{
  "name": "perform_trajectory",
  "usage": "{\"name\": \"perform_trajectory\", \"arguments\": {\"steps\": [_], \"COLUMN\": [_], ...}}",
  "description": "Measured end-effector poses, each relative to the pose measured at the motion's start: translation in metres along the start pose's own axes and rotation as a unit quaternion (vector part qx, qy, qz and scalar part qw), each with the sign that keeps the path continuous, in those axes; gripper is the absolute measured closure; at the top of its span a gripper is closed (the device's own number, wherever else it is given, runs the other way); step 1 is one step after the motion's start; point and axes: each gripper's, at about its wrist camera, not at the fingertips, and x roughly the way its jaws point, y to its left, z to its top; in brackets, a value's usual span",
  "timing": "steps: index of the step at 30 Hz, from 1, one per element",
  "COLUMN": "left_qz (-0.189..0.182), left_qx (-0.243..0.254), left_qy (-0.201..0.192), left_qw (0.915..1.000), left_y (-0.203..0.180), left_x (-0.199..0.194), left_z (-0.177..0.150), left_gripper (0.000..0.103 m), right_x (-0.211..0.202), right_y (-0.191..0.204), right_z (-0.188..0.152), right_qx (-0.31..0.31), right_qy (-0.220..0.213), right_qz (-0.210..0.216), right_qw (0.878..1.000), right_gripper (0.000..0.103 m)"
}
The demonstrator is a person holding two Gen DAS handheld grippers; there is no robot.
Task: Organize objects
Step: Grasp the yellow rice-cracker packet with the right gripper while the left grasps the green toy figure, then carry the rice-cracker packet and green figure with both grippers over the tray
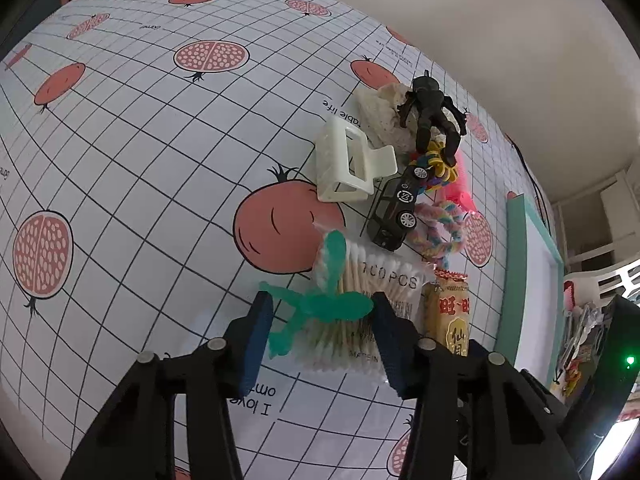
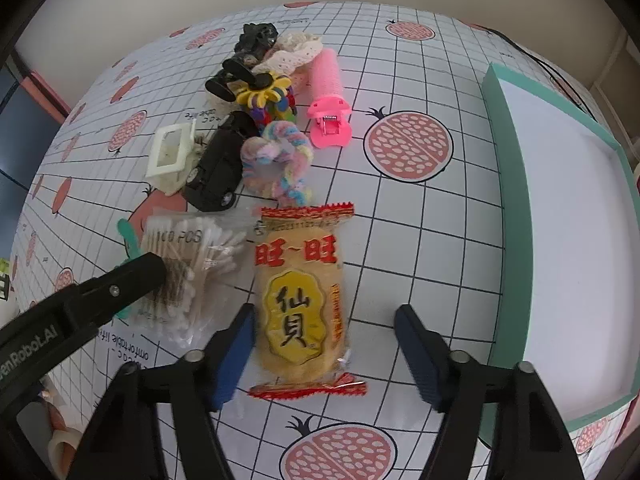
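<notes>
- Reading from the left of the tabletop (image 1: 140, 160), you find bare checked cloth printed with pomegranates, then the pile.
- Your left gripper (image 1: 322, 298) points steeply down over the cotton swab pack (image 1: 384, 280). A translucent green plastic toy (image 1: 332, 248) lies on that pack, between the jaws. Its ends reach both blue pads (image 1: 256, 340); whether the pads press on it cannot be told.
- Beyond the pack, a white claw clip (image 1: 348, 160) lies just beside a black toy car (image 1: 394, 212).
- Behind the car, a dark figure (image 1: 430, 108) lies over a cream knitted piece (image 1: 380, 116) and a bunch of coloured spiral hair ties (image 2: 272, 96).
- A pastel twisted ring (image 2: 276, 160) touches the car's right side. A pink roller clip (image 2: 328, 92) lies just right of the hair ties.
- The rice cracker packet (image 2: 300, 292) lies flat, just right of the swab pack.
- Your right gripper (image 2: 325, 310) stands open around the near half of the packet. The left pad is just beside the packet's edge; the right pad is well apart from it.
- At the far right, a teal-rimmed white tray (image 2: 504, 200) sits on the tabletop, apart from the pile.
</notes>
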Motion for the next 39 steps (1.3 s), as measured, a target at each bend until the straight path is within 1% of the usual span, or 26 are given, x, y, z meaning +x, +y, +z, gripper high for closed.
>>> {"name": "perform_trajectory", "arguments": {"steps": [3,6,11,14,16,17,23,31,33,39], "left_qz": [0.0,0.0,0.0,0.0,-0.003,-0.005,-0.006,-0.004,-0.003,-0.006], "left_qx": [0.0,-0.001,-0.004,-0.004,-0.005,-0.007,-0.011,-0.014,-0.017,-0.029], "left_qy": [0.0,-0.001,-0.005,-0.01,-0.012,-0.012,-0.015,-0.028,-0.032,-0.041], "left_qw": [1.0,1.0,1.0,0.9999,0.9999,0.9999,0.9998,0.9995,0.9993,0.9987], "left_y": [0.001,0.001,0.0,0.001,0.001,0.002,0.005,0.006,0.007,0.01], "left_x": [0.001,0.001,0.001,-0.003,-0.005,-0.005,-0.008,-0.014,-0.016,-0.016], "left_z": [0.003,0.003,0.003,0.0,0.001,0.002,0.0,-0.005,-0.005,-0.001], "left_gripper": [0.054,0.054,0.054,0.054,0.062,0.063,0.064,0.07,0.07,0.07], "right_x": [-0.001,-0.001,-0.002,-0.003,-0.003,-0.003,-0.003,-0.008,-0.012,-0.011], "right_y": [0.0,0.003,0.003,0.003,0.004,0.004,0.01,0.003,0.0,-0.003], "right_z": [0.0,0.001,-0.001,0.0,0.0,0.0,0.003,-0.007,-0.01,-0.004], "right_qx": [-0.001,-0.005,-0.007,-0.007,-0.01,-0.01,-0.013,-0.014,-0.015,-0.017], "right_qy": [0.0,0.001,0.003,0.005,0.005,0.006,0.006,0.004,0.004,0.005], "right_qz": [0.002,0.002,0.002,0.004,0.006,0.007,0.015,0.019,0.02,0.022], "right_qw": [1.0,1.0,1.0,1.0,1.0,1.0,1.0,1.0,1.0,1.0], "right_gripper": [0.046,0.052,0.056,0.057,0.057,0.057,0.061,0.062,0.062,0.063]}}
